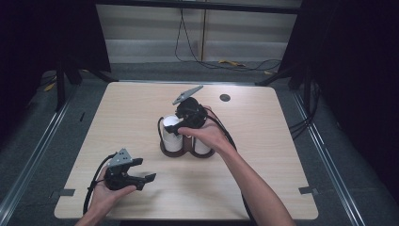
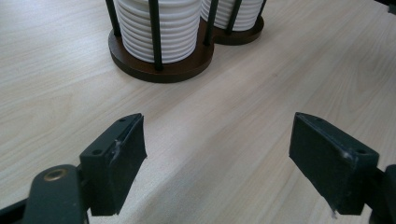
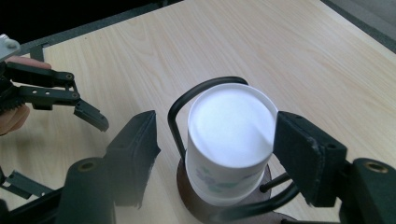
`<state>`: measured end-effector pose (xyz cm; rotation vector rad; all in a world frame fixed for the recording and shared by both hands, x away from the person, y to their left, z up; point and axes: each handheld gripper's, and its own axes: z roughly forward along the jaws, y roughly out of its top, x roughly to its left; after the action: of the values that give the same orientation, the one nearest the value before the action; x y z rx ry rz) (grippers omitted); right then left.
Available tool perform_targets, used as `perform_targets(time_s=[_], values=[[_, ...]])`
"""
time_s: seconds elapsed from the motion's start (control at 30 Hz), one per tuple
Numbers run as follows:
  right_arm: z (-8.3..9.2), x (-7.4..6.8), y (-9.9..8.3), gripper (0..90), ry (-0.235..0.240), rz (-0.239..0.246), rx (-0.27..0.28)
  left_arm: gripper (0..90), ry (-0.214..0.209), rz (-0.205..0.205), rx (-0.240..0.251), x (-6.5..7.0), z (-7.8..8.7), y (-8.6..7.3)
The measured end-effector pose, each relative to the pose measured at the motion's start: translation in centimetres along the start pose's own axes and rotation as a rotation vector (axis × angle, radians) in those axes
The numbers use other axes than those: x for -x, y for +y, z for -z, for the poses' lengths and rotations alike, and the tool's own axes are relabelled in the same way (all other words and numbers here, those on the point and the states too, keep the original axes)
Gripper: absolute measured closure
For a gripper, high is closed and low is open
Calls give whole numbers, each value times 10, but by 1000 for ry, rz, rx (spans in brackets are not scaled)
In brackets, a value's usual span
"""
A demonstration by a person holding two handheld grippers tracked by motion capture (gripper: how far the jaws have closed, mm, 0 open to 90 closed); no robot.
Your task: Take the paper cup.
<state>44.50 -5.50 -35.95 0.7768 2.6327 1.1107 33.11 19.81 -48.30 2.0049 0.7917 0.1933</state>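
Observation:
A brown two-ring holder (image 1: 186, 151) stands mid-table with two stacks of white paper cups between thin black rods. My right gripper (image 1: 176, 129) hangs over the left stack (image 1: 171, 135), open, with one jaw on each side of the top cup (image 3: 231, 126). The right jaw is at the cup's rim and the left jaw stands apart from it. A hand hides part of the right stack (image 1: 202, 146). My left gripper (image 1: 147, 170) rests open near the front left of the table, its jaws (image 2: 217, 149) bare and pointing at the holder's base (image 2: 159, 70) and ribbed cup stack (image 2: 159, 23).
The light wooden table (image 1: 263, 188) carries a small dark round disc (image 1: 225, 98) at the back right. Black cables (image 1: 226, 61) lie on the floor beyond the far edge. Dark curtains flank both sides. The other hand's gripper (image 3: 86, 100) is off to the left in the right gripper view.

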Motion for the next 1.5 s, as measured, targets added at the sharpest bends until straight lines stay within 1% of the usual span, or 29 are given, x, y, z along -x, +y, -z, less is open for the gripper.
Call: perform_targets(time_s=[0.03,0.07,0.13,0.23,0.27,0.3,0.33,0.4,0.47,0.5,0.57,0.6,0.7,0.77,0.8,0.87,0.9,0.97,1.03,1.1,1.23,1.3,1.37,1.4,1.5], values=[[-2,1,1,303,-5,5,-3,185,4,0,-3,0,0,0],[-3,2,3,276,-13,6,-20,185,4,5,0,-1,0,0],[-8,4,7,260,-14,-2,-51,185,3,10,2,-1,0,0],[-11,5,10,267,-12,0,-65,185,4,12,3,-2,1,0],[-13,6,10,275,-4,1,-71,185,3,9,2,-2,1,0],[-15,6,11,276,0,3,-89,185,3,12,3,-2,1,0],[-17,7,12,276,-7,4,-105,185,2,11,3,-2,1,0],[-20,8,14,275,6,4,-120,186,-1,12,3,-2,1,0],[-22,8,15,261,1,4,-134,186,-1,12,4,-3,1,0],[-23,9,17,259,8,2,-145,186,-1,13,4,-3,1,0],[-25,9,19,272,11,2,-152,187,-2,13,3,-3,1,0],[-26,9,20,273,11,3,-166,187,-1,13,4,-3,1,0],[-30,10,22,296,6,21,-191,188,-2,13,6,-3,1,0],[-31,12,22,304,10,21,-192,188,0,17,8,-3,2,0],[-32,12,22,303,15,19,-198,188,0,18,9,-3,2,0],[-35,12,21,305,12,23,-219,188,1,18,7,-3,2,0],[-36,12,21,301,12,17,-236,188,2,18,7,-3,2,0],[-38,13,21,297,15,25,-235,189,1,19,10,-3,2,0],[-39,13,22,289,21,24,-250,190,2,17,8,-3,2,0],[-41,12,21,293,-5,29,-282,190,5,17,8,-3,3,0],[-43,13,21,293,-2,27,-297,191,0,13,10,-2,2,0],[-43,12,21,313,1,22,-303,191,1,12,8,-2,2,0],[-45,11,21,318,-12,17,-316,191,1,14,8,-2,2,0],[-47,9,22,318,-19,29,-327,191,1,16,10,-3,2,0],[-47,10,21,322,-15,29,-325,191,3,16,11,-3,3,0]])
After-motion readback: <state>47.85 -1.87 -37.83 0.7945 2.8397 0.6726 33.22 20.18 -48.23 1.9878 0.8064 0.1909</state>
